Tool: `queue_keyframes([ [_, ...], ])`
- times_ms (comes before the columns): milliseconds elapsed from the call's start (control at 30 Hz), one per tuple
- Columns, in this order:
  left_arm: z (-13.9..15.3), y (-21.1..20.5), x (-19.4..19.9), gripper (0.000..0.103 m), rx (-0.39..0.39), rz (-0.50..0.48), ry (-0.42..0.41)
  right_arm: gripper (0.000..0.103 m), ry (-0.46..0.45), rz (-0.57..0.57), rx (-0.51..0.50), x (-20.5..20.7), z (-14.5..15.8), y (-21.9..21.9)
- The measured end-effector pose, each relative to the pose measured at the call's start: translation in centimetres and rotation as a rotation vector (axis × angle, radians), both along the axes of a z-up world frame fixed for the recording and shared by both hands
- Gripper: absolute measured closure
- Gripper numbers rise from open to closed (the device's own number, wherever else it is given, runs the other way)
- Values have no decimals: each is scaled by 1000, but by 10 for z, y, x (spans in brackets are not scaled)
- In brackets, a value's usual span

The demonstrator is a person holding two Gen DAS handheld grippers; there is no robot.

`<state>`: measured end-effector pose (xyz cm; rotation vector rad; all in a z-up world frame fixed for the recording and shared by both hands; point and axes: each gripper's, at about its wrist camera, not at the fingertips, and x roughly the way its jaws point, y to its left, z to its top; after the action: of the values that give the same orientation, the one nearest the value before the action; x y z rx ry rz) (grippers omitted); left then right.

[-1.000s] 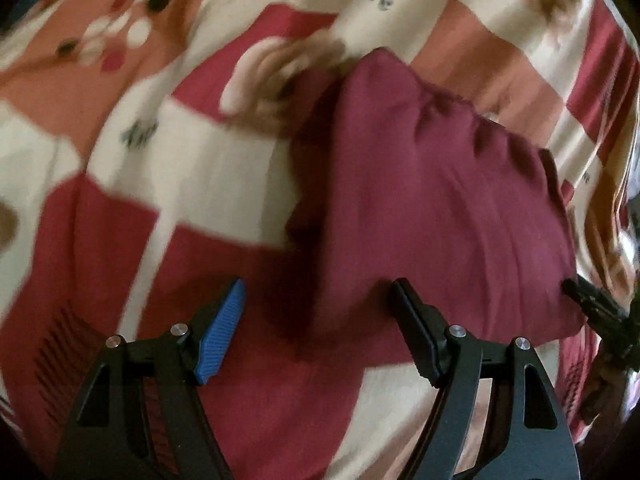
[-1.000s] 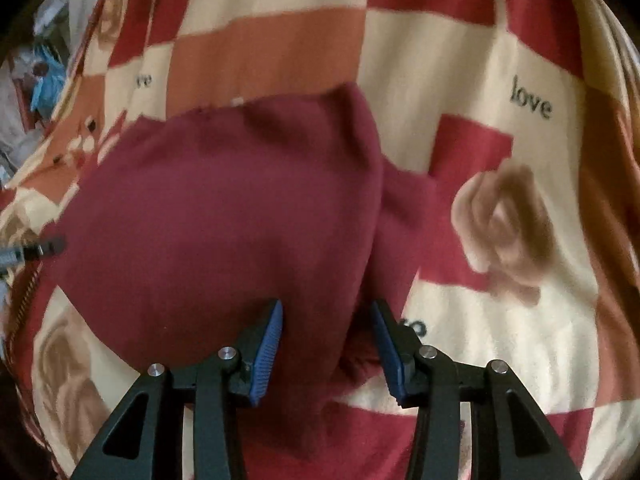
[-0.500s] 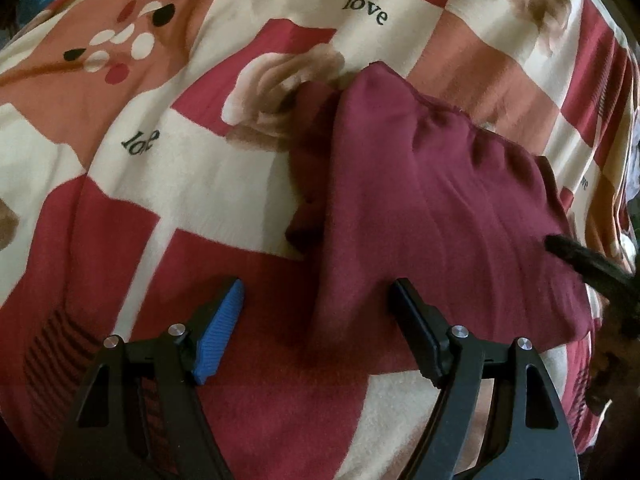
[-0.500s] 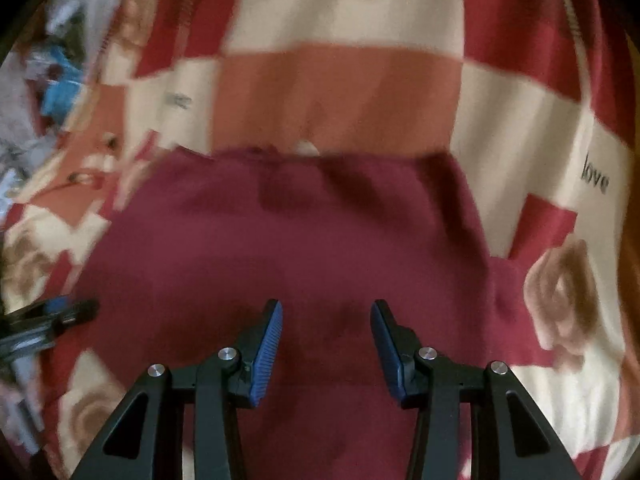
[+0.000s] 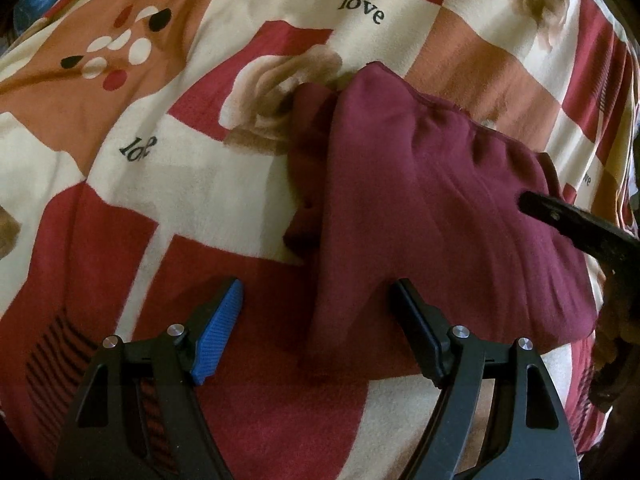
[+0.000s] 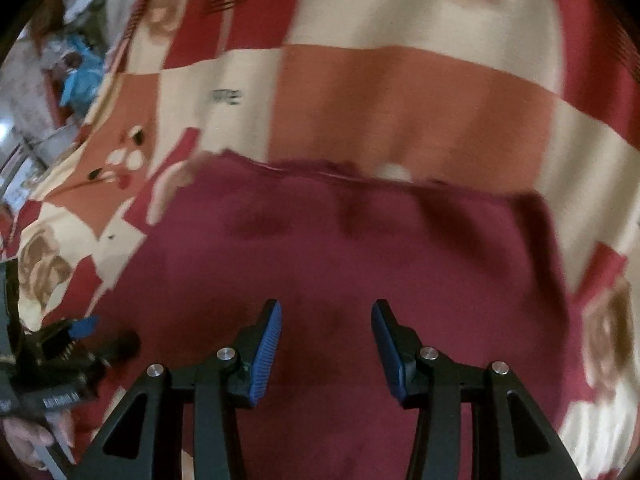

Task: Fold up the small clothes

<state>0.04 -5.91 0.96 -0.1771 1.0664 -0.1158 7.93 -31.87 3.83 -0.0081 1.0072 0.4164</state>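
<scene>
A maroon garment [image 5: 432, 208] lies folded on the checked blanket [image 5: 192, 188], with a narrower layer sticking out along its left side. My left gripper [image 5: 318, 294] hangs open over the garment's near left corner; the cloth edge lies below the gap and the pads do not press it. In the right wrist view my right gripper [image 6: 326, 314] hovers over the middle of the garment [image 6: 360, 248], jaws apart with nothing pinched. One dark finger [image 5: 560, 216] of the right gripper shows over the garment's right part.
The blanket [image 6: 400, 92] has red, cream and orange squares with roses and the word "love". Blue clutter [image 6: 80, 76] lies beyond its far left edge. The left gripper [image 6: 76, 344] and a hand [image 6: 24, 440] show at the lower left.
My right gripper has slid leftward from the garment's right edge to over its middle, its finger reaching further in over the cloth. The left gripper has stayed put, open.
</scene>
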Motion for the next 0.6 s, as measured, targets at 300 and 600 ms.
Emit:
queue_keyframes([
  [300, -1, 4, 1, 25, -26, -4, 5, 58, 16, 129, -58, 31, -21, 82],
  [600, 0, 20, 5, 25, -144, 32, 34, 58, 50, 147, -22, 51, -15, 106],
])
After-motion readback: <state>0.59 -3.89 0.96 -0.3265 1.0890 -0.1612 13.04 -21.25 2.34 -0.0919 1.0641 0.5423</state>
